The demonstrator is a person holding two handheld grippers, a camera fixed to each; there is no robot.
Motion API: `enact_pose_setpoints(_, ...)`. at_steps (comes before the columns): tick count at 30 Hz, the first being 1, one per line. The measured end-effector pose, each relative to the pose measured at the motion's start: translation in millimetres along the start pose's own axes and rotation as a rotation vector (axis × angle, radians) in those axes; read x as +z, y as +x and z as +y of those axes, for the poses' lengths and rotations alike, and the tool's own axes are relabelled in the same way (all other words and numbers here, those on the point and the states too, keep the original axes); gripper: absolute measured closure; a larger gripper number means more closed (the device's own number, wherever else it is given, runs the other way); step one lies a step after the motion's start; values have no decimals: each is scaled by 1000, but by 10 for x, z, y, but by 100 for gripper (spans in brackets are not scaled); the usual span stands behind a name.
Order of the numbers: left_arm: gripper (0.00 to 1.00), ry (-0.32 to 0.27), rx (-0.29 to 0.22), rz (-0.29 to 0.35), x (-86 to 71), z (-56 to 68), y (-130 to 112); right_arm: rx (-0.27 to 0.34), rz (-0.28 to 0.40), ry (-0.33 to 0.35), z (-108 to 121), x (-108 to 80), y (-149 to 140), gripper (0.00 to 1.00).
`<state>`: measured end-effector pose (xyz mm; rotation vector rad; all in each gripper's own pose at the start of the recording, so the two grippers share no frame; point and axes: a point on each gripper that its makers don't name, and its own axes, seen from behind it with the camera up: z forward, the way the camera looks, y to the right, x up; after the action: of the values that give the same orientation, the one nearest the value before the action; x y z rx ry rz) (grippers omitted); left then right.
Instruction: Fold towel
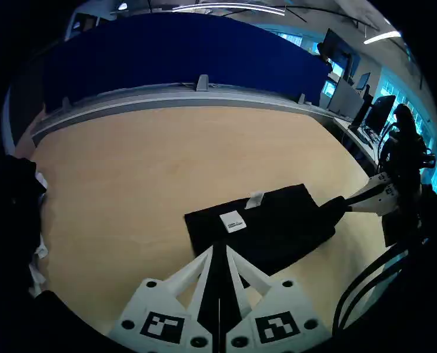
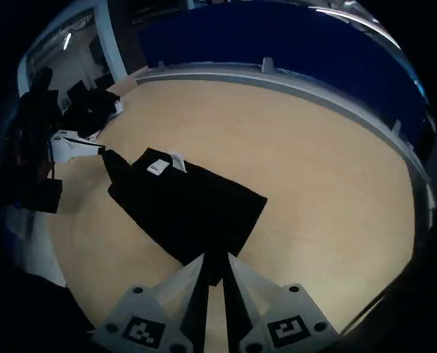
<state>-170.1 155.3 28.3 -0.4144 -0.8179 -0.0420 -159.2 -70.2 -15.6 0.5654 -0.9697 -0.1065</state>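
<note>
The towel, black and already doubled into a rough rectangle, lay flat on the pale wooden bench. It sat nearer the bench's near edge than the far edge, where a blue divider ran. A white label showed on its upper face, with a second small tag by the far side of the cloth.

In the left gripper view, the left tool reached low over the near edge. Its two fingers were drawn together on the towel's nearest corner, with dark cloth pinched between the tips. Across the cloth, the right tool came in from the bench's side edge, its white fingers meeting on a pulled-out corner. The dark figure of the person was behind it.

In the right gripper view, the right tool's own fingers were closed on the corner of the cloth that tapered down between them. The towel spread away from them toward the other tool.

A heap of dark cloth sat at the bench's far side edge.
</note>
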Motion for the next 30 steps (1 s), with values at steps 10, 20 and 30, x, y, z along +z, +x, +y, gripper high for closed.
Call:
enact_pose_setpoints(10,99,-9,-15,-56,297,-135,-136,97,-8,23,134,181,26,87)
enact_pose_setpoints(20,99,-14,-38,-71,524,-255,-79,154,-19,14,249,334,99,84)
enact_pose_setpoints(30,97,-25,-52,-62,663,-322,-12,161,-12,-14,313,420,106,68)
